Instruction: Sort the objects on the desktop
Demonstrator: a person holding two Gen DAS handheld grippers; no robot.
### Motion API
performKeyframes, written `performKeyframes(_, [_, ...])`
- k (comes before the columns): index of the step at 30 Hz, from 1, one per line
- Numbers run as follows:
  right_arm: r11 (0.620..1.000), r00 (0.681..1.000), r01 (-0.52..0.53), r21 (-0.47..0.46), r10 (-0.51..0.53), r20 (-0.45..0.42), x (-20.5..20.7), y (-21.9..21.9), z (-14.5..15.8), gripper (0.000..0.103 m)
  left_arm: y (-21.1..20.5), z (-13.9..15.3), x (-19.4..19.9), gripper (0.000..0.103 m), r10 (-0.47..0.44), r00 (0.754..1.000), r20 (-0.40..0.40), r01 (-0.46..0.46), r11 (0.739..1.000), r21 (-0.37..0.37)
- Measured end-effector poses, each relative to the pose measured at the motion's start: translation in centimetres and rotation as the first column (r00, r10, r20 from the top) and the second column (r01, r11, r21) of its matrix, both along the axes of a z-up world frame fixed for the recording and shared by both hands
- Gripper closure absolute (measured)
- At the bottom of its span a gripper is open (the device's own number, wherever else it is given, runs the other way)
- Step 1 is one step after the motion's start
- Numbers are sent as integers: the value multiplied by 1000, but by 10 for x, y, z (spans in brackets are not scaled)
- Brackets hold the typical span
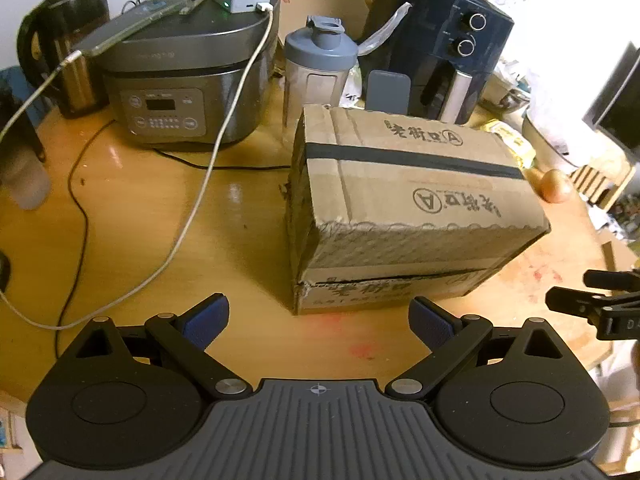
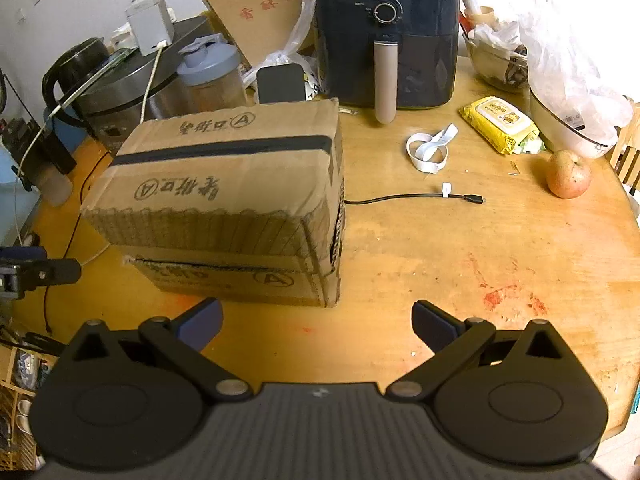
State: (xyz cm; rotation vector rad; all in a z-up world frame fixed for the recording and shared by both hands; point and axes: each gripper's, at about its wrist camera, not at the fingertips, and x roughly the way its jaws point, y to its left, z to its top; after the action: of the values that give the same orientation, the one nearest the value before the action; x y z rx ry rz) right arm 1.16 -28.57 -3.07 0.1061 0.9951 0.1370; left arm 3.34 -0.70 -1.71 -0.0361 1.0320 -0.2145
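Note:
A taped cardboard box [image 1: 404, 200] stands in the middle of the round wooden table [image 1: 160, 220]; it also shows in the right wrist view [image 2: 232, 200]. My left gripper [image 1: 319, 322] is open and empty, just in front of the box's near corner. My right gripper [image 2: 317, 326] is open and empty, in front of the box's right end. Right of the box lie a black cable [image 2: 412, 198], a white strap [image 2: 430, 148], a yellow wipes pack [image 2: 500, 124] and an apple [image 2: 568, 174].
Behind the box stand a rice cooker [image 1: 184, 80] with a phone [image 1: 128, 26] and white cable [image 1: 224, 128] on it, a shaker bottle [image 1: 318, 64], a dark air fryer [image 2: 386, 32], a kettle [image 1: 60, 40] and bowls with plastic bags [image 2: 560, 80]. The other gripper shows at the edge [image 1: 600, 304].

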Motion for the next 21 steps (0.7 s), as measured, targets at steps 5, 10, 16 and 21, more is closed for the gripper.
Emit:
performKeyframes(5, [1000,1000,-16,-24,16,21,-13,7,-2,0,-5,2,-14,4,0,1000,20,-1,1000,28])
performKeyframes(10, [997,996,-51,-56,55,74,-29,15,-1,0,-11,2,-27,4,-3,999,43,0,998,61])
performKeyframes(16, [990,987,-90,-111,104,122,-49,25,-1,0,-16,1,-43,4,-8,997,73,1,996,91])
performKeyframes(21, [988,987,-95,-120,110,121,-62,26,-3,0,-21,1,-56,4,-34,996,83,24,993,114])
